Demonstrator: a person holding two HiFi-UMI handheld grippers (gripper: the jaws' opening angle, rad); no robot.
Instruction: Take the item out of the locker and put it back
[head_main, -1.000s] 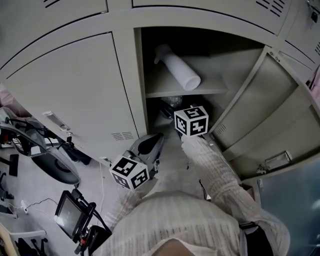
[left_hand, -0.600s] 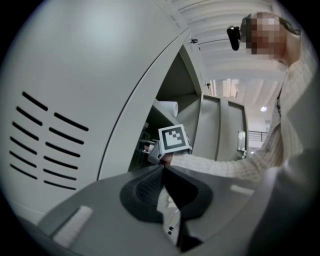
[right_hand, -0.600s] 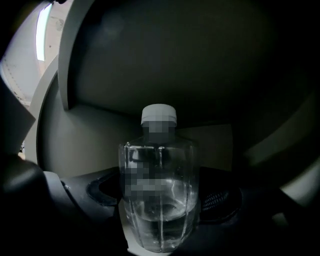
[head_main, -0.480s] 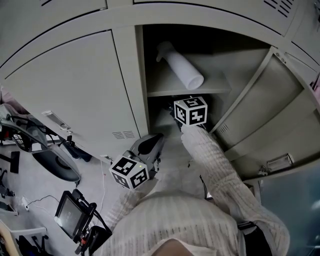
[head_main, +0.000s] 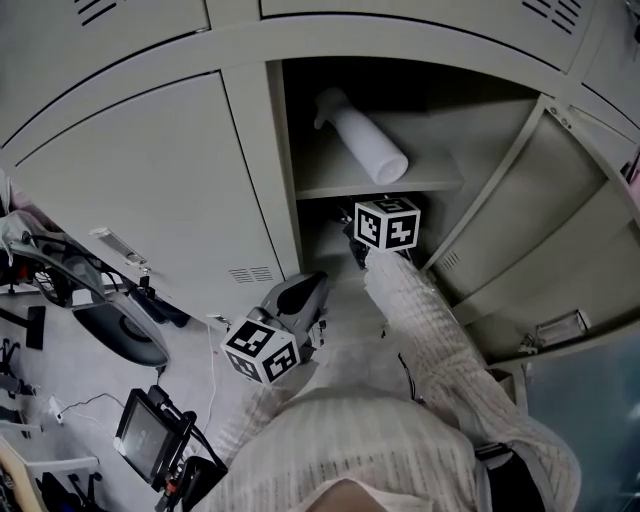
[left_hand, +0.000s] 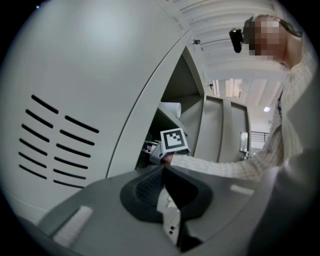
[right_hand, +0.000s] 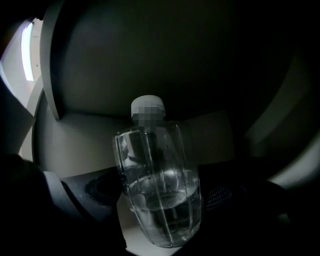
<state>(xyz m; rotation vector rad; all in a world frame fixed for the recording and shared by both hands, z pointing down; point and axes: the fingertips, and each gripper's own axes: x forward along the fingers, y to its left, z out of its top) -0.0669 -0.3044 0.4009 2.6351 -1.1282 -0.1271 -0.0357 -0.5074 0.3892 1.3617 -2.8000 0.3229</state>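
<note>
Right gripper view looks into the dark inside of the locker, where the right hand-held gripper has its jaws spread as wide as they go, having just been opening. A clear water bottle, roughly half full, stands between them. From what I can see there is a sliver of gap on each side, so the pads are not pressing on it. The bottle stands on the pale floor of the lower compartment, under the shelf, with its white cap on top. From the head view, the person's knitted sleeve reaches into that lower compartment, the marker cube just at the opening, and the locker door stands swung out to the right. On the shelf above lies a white spray bottle, on its side. The left hand-held gripper hangs outside, in front of the neighbouring closed door with its vent slots; its jaws meet at the tips with nothing between them.
</note>
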